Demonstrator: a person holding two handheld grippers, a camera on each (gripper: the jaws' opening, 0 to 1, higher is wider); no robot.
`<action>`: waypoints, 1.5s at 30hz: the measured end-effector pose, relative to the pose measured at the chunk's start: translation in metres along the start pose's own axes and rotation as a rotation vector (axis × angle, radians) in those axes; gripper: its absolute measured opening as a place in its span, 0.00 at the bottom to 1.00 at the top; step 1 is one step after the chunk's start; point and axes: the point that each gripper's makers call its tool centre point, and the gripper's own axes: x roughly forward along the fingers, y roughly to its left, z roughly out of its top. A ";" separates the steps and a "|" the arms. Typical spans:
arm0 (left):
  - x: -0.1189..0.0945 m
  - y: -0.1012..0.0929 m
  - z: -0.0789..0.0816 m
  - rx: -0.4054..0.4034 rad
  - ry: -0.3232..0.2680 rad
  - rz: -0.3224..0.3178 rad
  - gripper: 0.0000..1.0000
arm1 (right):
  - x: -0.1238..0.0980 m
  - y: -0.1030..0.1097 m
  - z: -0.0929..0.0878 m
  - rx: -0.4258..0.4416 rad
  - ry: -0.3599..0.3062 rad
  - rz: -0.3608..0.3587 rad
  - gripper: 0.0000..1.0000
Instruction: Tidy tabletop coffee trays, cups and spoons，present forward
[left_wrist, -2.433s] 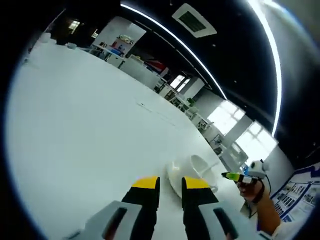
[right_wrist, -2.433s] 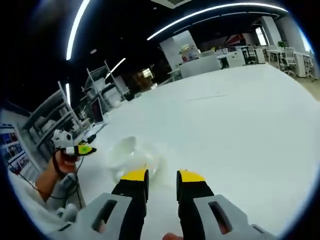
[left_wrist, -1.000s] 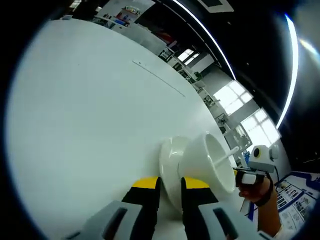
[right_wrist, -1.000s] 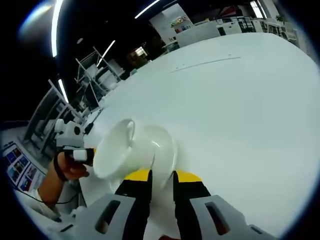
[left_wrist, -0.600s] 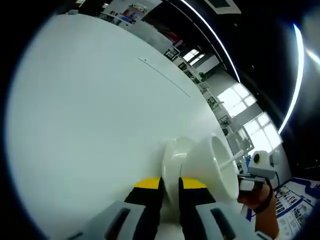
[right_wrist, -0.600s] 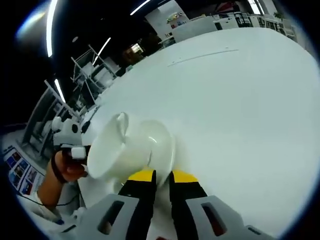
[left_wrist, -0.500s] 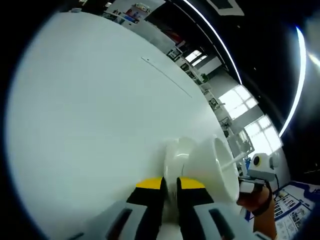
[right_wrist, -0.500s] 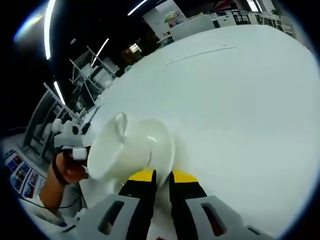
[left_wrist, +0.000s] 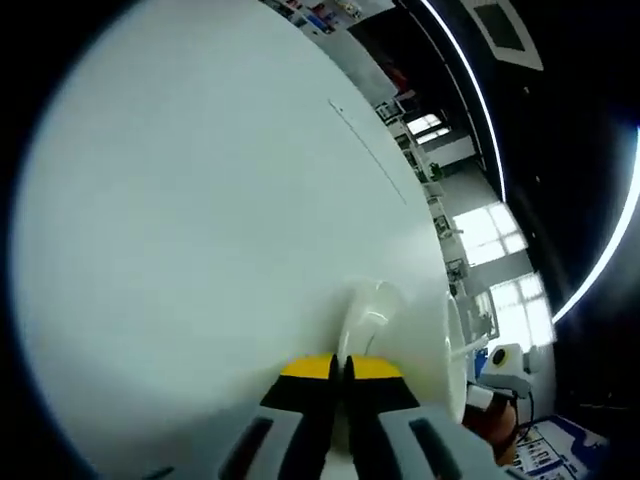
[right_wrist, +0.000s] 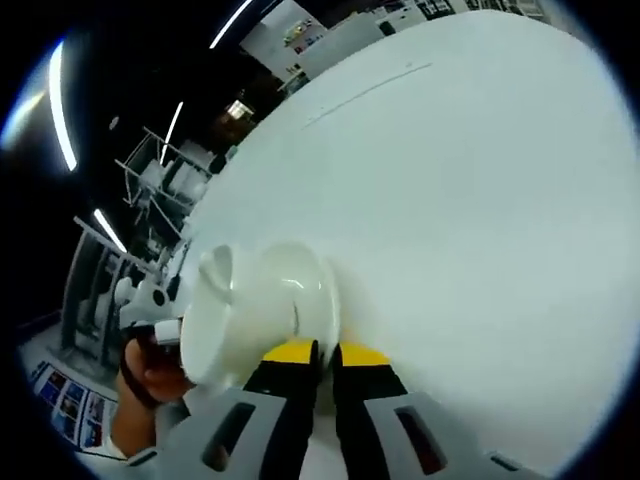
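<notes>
A white cup (left_wrist: 432, 350) stands on a white saucer (left_wrist: 368, 305), both on a white table (left_wrist: 200, 220). My left gripper (left_wrist: 342, 367) is shut on the saucer's near rim, yellow tips pressed together. A thin spoon handle (left_wrist: 468, 346) sticks out of the cup. In the right gripper view the same cup (right_wrist: 235, 315) sits on the saucer (right_wrist: 312, 285), handle upward. My right gripper (right_wrist: 326, 352) is shut on the opposite rim. Behind the cup, a person's hand (right_wrist: 150, 378) holds the other gripper, whose jaws the cup hides.
The white table (right_wrist: 480, 200) stretches wide beyond the saucer, with a thin seam line (right_wrist: 370, 82) far off. Metal shelving (right_wrist: 150, 190) stands past its edge on one side and bright windows (left_wrist: 480, 225) on the other.
Both grippers' jaws have narrowed from a small gap to fully shut on the saucer's rim. Both cameras have tilted closer to the table and the cup.
</notes>
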 end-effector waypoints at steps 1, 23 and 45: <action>0.000 0.002 0.002 -0.004 0.000 0.001 0.06 | 0.000 0.000 0.000 0.003 0.001 -0.001 0.06; -0.003 -0.013 0.001 -0.015 0.008 0.008 0.05 | -0.006 0.006 0.009 0.078 -0.008 -0.019 0.05; 0.044 -0.039 0.088 0.034 -0.031 -0.008 0.05 | 0.011 -0.004 0.094 0.088 -0.105 -0.024 0.05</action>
